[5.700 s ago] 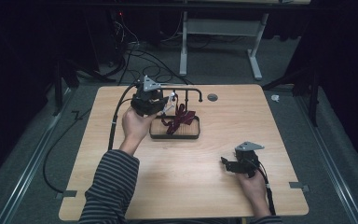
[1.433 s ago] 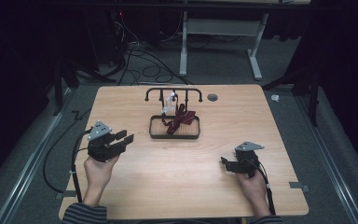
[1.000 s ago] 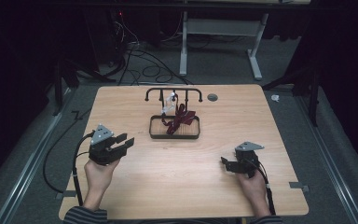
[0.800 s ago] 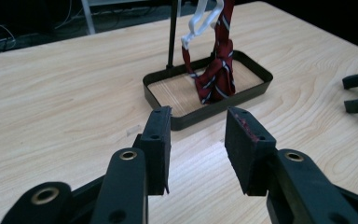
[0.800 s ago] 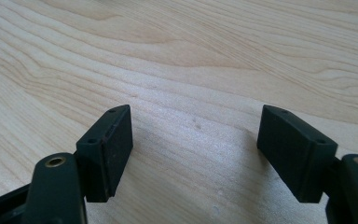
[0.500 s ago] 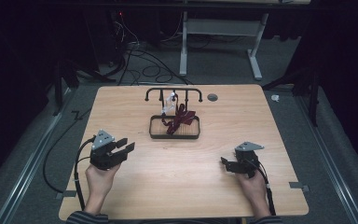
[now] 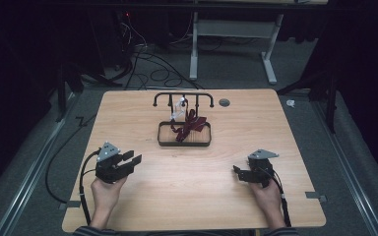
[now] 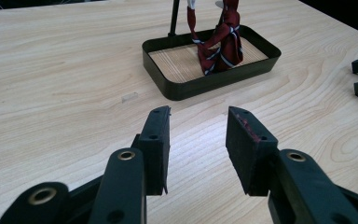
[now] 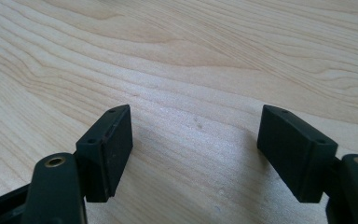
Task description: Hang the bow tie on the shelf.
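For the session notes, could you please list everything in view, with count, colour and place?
table: one, light wood, centre of the high view
tray: one, black rim with a wood floor, middle of the table
rack: one, black, behind the tray
tie: one, dark red with stripes, hanging from the rack into the tray
desk frame: one, white, on the floor beyond the table
left claw: one, black, open, near-left
right claw: one, black, open, near-right
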`<control>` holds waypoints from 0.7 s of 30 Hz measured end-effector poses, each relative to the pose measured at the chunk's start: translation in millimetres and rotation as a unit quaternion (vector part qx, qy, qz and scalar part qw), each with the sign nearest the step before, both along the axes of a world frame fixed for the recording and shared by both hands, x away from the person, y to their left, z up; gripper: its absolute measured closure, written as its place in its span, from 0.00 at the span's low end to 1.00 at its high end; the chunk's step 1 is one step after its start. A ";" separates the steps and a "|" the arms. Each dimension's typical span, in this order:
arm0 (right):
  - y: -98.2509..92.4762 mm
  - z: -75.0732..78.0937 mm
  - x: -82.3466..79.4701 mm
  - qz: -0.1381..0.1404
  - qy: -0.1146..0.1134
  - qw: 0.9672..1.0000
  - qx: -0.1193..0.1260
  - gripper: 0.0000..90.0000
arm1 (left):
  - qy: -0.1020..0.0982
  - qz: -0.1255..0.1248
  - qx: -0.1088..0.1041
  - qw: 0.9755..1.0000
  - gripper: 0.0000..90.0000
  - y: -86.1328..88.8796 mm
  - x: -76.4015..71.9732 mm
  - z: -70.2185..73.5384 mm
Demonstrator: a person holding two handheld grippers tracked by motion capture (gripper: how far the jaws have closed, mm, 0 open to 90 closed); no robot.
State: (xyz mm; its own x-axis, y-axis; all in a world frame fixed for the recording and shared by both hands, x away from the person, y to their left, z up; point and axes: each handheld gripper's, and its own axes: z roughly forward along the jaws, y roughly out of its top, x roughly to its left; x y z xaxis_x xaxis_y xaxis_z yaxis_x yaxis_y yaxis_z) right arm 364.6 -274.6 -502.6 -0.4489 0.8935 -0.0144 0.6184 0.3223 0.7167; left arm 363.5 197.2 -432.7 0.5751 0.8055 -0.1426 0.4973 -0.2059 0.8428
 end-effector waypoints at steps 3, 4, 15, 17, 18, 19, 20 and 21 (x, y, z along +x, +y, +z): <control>0.0 0.0 0.0 0.000 0.000 1.000 0.001 0.31 | 0.005 -0.001 0.000 1.000 0.67 0.5 0.4 -3.2; 0.0 0.0 0.0 0.000 0.000 1.000 0.000 0.31 | 0.007 -0.001 0.000 1.000 0.67 0.7 0.6 -4.4; 0.0 -0.1 0.0 0.000 0.000 1.000 0.000 0.31 | 0.022 0.002 0.005 1.000 0.66 -1.7 3.9 -18.8; 0.0 0.0 0.0 0.000 0.000 1.000 0.000 0.31 | 0.026 0.003 0.005 1.000 0.66 -2.2 4.0 -22.3; 0.0 0.0 0.0 0.000 0.000 1.000 0.000 0.31 | 0.028 0.004 0.007 1.000 0.65 -2.4 4.0 -23.9; 0.0 0.0 0.0 0.000 0.000 1.000 0.000 0.31 | 0.031 0.004 0.009 0.999 0.64 -2.8 4.0 -25.8; -0.1 0.0 0.0 0.001 -0.001 1.000 0.000 0.31 | 0.032 0.006 0.011 0.999 0.63 -3.3 4.1 -27.7; 0.0 0.0 0.0 0.000 0.000 1.000 0.000 0.31 | 0.034 0.008 0.014 0.999 0.62 -3.7 4.2 -29.7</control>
State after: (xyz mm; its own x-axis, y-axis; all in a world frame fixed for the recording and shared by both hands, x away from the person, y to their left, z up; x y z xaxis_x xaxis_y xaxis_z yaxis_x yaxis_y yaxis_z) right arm 364.6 -274.6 -502.5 -0.4488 0.8935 -0.0144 0.6184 0.3222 0.7168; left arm 367.7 193.5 -462.4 0.5513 0.8194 -0.1569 0.5562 -0.2208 0.8012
